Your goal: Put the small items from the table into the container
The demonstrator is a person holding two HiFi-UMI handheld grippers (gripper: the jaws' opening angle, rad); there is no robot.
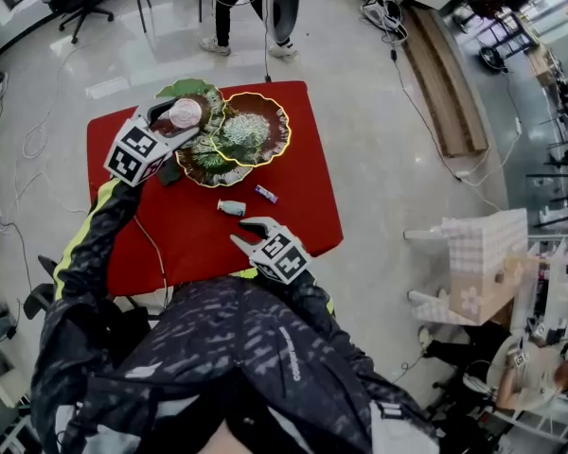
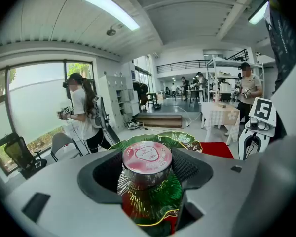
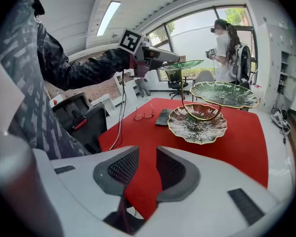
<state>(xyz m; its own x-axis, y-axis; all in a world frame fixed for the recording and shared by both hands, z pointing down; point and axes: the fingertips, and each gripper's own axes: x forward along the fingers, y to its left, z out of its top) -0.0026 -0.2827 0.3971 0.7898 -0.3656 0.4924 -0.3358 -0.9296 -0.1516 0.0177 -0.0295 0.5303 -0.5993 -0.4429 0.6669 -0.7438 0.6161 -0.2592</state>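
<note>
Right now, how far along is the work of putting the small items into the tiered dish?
Done: no item shows in the tiered dish yet. In hand: the left gripper is shut on a pink-lidded cup over the top plate. Left: a small bottle and a purple packet lie on the red cloth; the right gripper is open and empty.

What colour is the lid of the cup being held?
The lid is pink; left gripper view shows it best.

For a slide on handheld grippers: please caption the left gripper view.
Left gripper grips a pink-lidded cup above a green leaf-shaped dish, with the red table beyond.
</note>
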